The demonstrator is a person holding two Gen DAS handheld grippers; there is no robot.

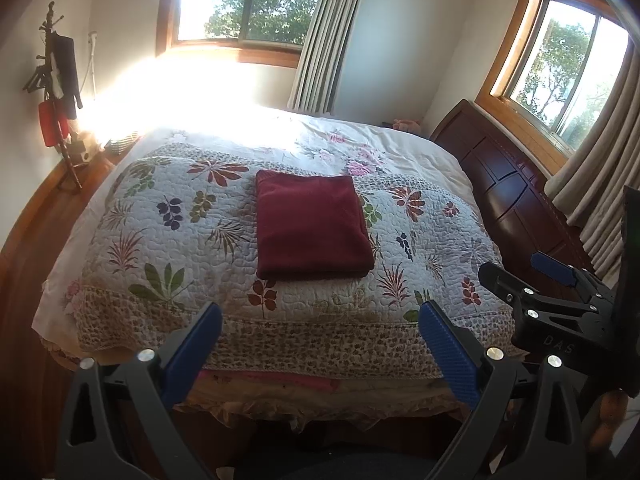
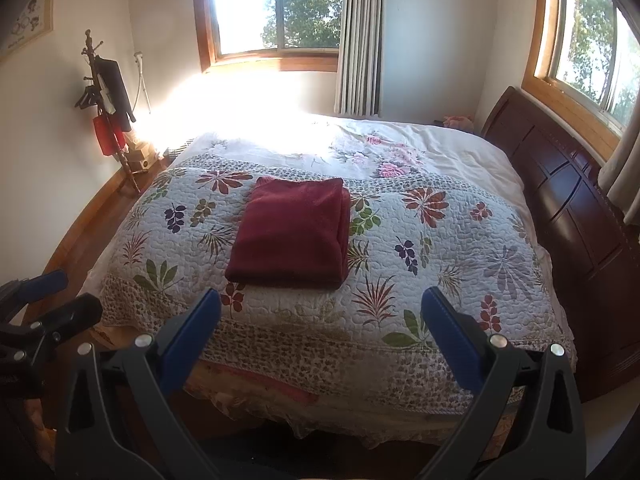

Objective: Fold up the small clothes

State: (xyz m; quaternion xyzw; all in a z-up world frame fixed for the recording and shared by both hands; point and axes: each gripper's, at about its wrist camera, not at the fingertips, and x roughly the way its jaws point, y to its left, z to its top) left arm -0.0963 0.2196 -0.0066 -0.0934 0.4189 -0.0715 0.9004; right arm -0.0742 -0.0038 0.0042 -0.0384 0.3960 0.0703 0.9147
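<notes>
Blue-padded left tongs (image 1: 320, 340) held spread wide, nothing pinched, at near edge of bed (image 1: 120, 264). Right tongs (image 2: 320, 334) likewise spread and empty. Dark red garment (image 1: 310, 226) lies folded as neat rectangle on floral quilt (image 1: 168, 240), mid-bed, well apart from both tongs. Folding judged complete or nearly so. Next move, if any: stack to be left alone, or fresh garment to be fetched.

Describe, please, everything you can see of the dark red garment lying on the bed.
The dark red garment is folded into a neat, roughly square stack of several layers, with the layered edges showing along its right side in the right wrist view. The fabric looks soft and slightly fuzzy. It lies flat near the middle of the leaf-patterned quilt, touching nothing else. Both grippers are open and held back from it.
</notes>
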